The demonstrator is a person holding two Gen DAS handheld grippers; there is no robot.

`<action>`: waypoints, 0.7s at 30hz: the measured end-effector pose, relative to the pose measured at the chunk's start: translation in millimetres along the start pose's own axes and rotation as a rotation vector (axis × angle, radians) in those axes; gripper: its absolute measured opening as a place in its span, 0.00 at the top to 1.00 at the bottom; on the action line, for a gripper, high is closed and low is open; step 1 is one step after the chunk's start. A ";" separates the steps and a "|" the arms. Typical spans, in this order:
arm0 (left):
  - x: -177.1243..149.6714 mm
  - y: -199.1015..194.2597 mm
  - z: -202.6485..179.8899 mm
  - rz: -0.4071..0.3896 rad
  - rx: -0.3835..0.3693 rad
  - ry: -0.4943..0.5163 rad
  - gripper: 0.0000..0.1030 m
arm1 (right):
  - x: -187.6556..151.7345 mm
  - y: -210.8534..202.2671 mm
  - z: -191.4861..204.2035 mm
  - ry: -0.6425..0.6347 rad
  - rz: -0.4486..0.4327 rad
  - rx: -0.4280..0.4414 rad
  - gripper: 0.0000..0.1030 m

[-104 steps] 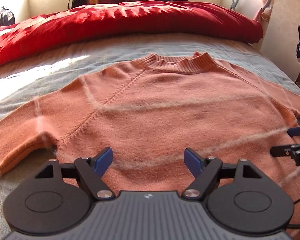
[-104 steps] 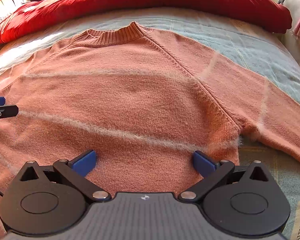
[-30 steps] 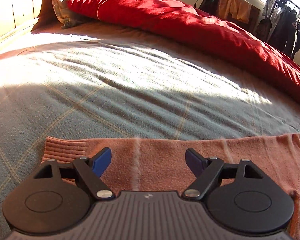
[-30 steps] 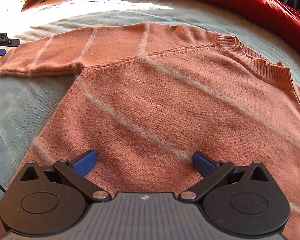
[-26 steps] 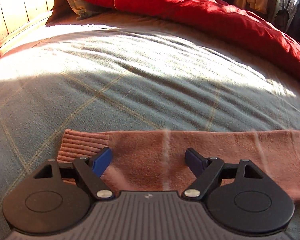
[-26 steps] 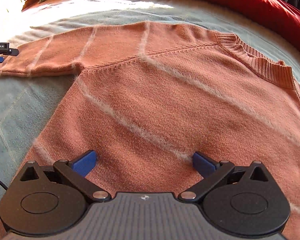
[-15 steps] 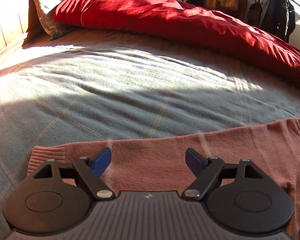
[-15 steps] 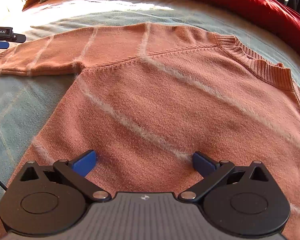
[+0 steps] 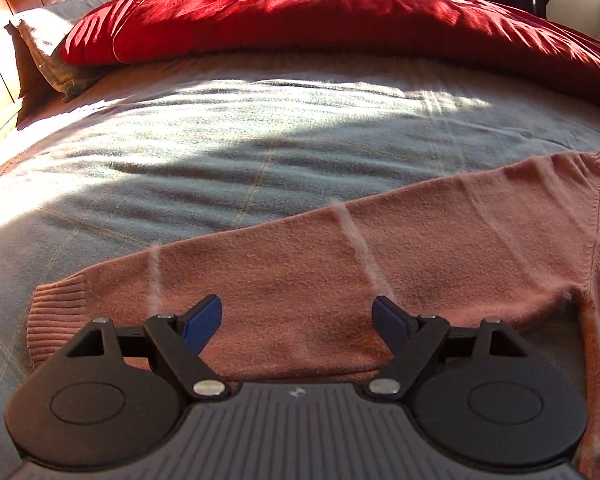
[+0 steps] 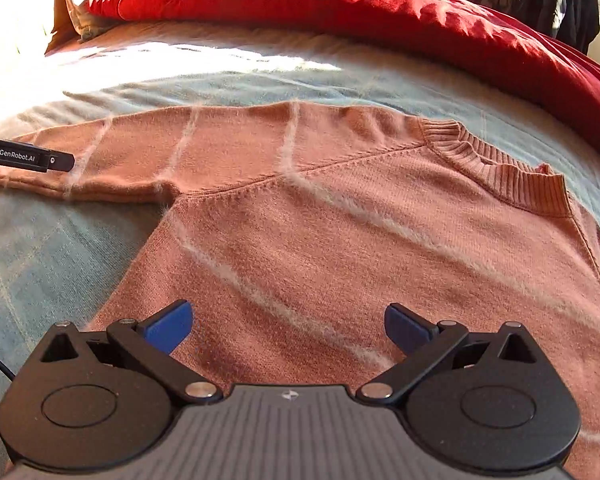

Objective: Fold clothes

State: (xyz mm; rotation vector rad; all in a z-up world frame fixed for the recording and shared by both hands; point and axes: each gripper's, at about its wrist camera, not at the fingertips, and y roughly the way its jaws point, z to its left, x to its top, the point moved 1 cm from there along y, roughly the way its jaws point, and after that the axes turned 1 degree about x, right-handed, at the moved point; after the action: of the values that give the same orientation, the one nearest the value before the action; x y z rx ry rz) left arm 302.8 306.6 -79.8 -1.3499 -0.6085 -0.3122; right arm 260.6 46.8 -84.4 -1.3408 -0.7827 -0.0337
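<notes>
Left of our jaws, the ribbed cuff (image 9: 56, 316) lies flat on the bed (image 9: 220, 152). Between the left gripper (image 9: 296, 320), jaws apart and empty, runs the sweater (image 10: 340, 248) sleeve. The right gripper (image 10: 288, 326), jaws apart, hovers over the body. We judge 0 folds made.

A red duvet (image 9: 340, 20) lies bunched across the grey checked bedspread (image 9: 220, 152), beside a pillow (image 9: 48, 48).
</notes>
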 end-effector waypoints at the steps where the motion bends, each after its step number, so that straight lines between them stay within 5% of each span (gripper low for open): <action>1: -1.1 -1.6 -0.4 0.000 0.001 -0.003 0.20 | 1.0 6.4 7.3 -0.018 0.014 0.008 0.00; 8: -7.0 -14.6 -17.5 -0.015 -0.030 0.046 0.20 | 7.8 18.6 65.1 -0.180 0.002 0.125 0.00; 11: -2.0 -24.1 -26.0 -0.036 -0.066 0.082 0.20 | 13.1 4.2 46.2 -0.121 -0.031 0.168 0.00; 21: 40.7 -19.3 -115.9 -0.086 -0.303 0.157 0.20 | -4.2 -26.3 -86.8 0.041 -0.032 -0.176 0.00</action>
State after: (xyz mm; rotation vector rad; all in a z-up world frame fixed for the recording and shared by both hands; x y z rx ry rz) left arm 351.6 195.7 -52.0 -1.5734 -0.5011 -0.5934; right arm 287.8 -37.8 -65.7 -1.4888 -0.7801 -0.1584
